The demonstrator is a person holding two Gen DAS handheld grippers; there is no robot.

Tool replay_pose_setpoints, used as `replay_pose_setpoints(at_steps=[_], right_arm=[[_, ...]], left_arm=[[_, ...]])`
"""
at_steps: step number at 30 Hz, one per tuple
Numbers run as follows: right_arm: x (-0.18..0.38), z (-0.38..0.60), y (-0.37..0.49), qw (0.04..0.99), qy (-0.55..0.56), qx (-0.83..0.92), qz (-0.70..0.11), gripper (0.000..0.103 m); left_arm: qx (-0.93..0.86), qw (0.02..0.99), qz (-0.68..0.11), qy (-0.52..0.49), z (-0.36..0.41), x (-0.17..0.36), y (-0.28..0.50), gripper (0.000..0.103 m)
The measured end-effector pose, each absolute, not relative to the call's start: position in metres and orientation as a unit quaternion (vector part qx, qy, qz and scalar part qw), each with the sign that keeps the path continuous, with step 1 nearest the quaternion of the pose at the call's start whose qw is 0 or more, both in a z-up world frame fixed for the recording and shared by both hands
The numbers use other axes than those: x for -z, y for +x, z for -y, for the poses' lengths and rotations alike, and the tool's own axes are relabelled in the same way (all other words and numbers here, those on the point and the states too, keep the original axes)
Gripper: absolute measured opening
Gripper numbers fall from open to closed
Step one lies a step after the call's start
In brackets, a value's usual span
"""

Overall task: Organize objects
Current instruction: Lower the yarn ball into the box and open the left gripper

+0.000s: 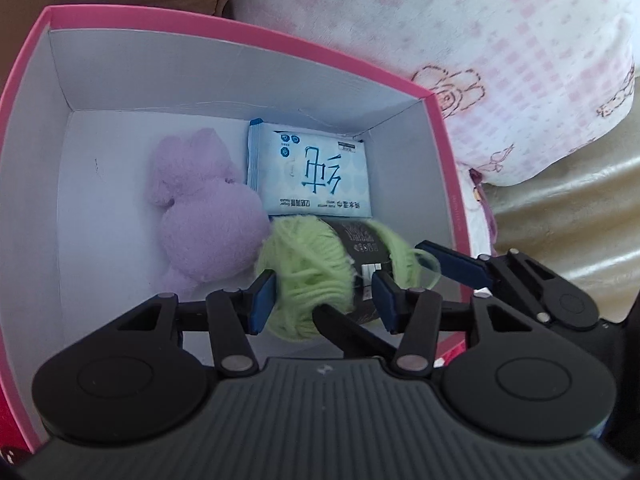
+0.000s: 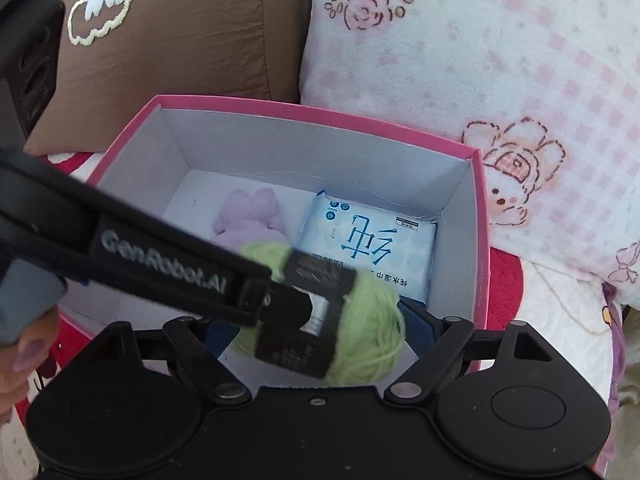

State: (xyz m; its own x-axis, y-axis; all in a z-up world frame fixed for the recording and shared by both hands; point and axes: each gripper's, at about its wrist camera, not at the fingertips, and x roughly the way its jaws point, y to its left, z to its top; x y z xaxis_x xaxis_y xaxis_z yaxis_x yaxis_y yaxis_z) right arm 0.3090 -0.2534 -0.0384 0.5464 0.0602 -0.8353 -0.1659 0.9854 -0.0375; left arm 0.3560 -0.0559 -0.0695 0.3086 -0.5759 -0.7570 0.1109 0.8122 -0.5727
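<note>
Inside the pink box (image 1: 28, 92), left to right, lie one purple plush toy (image 1: 204, 208) and one pale blue wipes pack (image 1: 312, 172) printed with large blue Chinese characters. One green yarn ball (image 1: 308, 276) with a black paper band sits between the left gripper (image 1: 324, 300) fingers, jaws parted around it without clearly pressing. The left gripper's body reads "GenRobot.AI"; the right gripper (image 2: 320, 328) stands spread wide beside the yarn.

pink box (image 1: 444, 152) with white walls inside. in it: lilac plush bunny (image 1: 208, 208), light green yarn ball (image 1: 308, 276) with a black label, pale blue wipes pack (image 1: 316, 176) with darker blue lettering. behind it a brown cushion (image 2: 192, 32) and a white-pink checked pillow (image 2: 500, 60) with bunny drawings.
</note>
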Motion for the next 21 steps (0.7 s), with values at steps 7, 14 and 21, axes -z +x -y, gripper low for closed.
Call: replay_pose_setpoints(at_steps=[7, 14, 21], right_arm=[[0.041, 0.258, 0.306, 0.875, -0.05, -0.057, -0.478, 0.075], [0.025, 0.284, 0.275, 0.894, -0.006, -0.082, -0.44, 0.073], [0.016, 0.292, 0.261, 0.902, 0.016, -0.104, -0.42, 0.073]], left_arm=[[0.204, 0.79, -0.54, -0.208, 0.067, 0.082, 0.357, 0.043], [0.206, 0.785, -0.538, -0.225, 0.077, 0.086, 0.354, 0.04], [0.184, 0.817, -0.518, -0.174, 0.087, 0.069, 0.343, 0.045]])
